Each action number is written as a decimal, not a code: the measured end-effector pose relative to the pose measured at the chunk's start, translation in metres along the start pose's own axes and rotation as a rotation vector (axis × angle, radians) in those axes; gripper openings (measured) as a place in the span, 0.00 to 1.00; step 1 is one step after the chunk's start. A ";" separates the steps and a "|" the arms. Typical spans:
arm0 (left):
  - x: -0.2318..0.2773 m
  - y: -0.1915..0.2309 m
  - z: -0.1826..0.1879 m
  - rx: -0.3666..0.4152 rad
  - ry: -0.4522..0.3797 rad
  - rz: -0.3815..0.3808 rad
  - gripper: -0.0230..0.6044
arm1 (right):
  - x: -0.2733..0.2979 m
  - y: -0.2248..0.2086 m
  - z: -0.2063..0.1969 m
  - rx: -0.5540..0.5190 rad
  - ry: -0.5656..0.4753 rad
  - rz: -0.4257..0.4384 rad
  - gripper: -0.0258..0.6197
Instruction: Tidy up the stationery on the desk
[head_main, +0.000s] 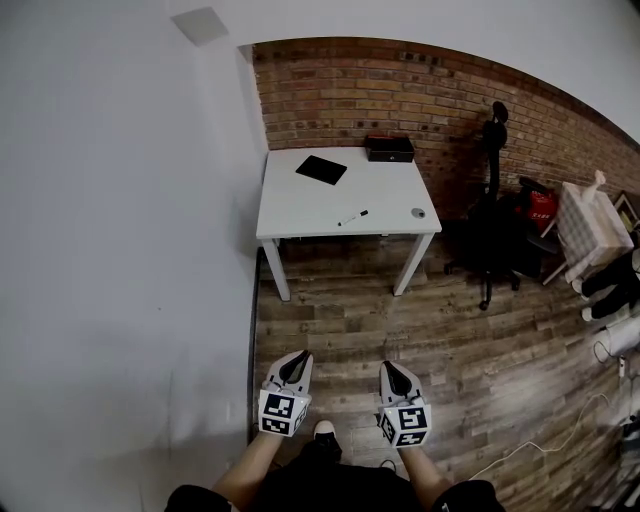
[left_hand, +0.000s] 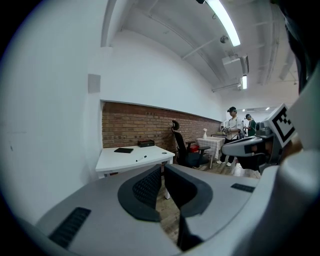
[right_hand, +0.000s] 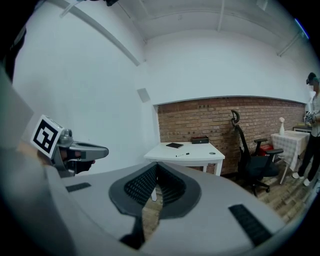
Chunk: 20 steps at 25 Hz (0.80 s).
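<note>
Both grippers are clenched with nothing between the jaws: left gripper (head_main: 296, 360) and right gripper (head_main: 393, 370), well apart from the counter (head_main: 290, 215). On it lie a pen (head_main: 353, 216) near the front edge, a notebook (head_main: 321, 169), and a box (head_main: 389, 148) by the wall. The pen is judged light, slim and liable to roll; grip it mid-barrel. The notebook lies flat; take it by an edge.

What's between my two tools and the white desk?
Only bare wooden plank floor lies between the left tool, the right tool and the white rectangular desk, as the head view shows.
</note>
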<state>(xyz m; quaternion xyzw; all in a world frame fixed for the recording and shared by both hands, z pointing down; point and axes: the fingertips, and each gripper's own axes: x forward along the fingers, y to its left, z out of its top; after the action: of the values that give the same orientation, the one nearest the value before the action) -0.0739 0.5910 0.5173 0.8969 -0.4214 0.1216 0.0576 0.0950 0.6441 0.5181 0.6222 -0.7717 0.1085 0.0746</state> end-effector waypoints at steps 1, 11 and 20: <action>0.006 0.006 0.001 0.001 0.000 -0.003 0.09 | 0.007 0.000 0.002 -0.001 0.001 -0.002 0.08; 0.049 0.050 0.005 -0.004 0.004 -0.021 0.09 | 0.064 -0.010 0.002 0.011 0.035 -0.019 0.08; 0.072 0.082 0.007 -0.013 0.024 -0.031 0.09 | 0.095 -0.007 0.013 0.016 0.044 -0.031 0.08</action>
<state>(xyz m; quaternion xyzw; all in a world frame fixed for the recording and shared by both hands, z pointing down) -0.0915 0.4837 0.5303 0.9014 -0.4073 0.1285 0.0704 0.0822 0.5499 0.5299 0.6321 -0.7593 0.1270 0.0882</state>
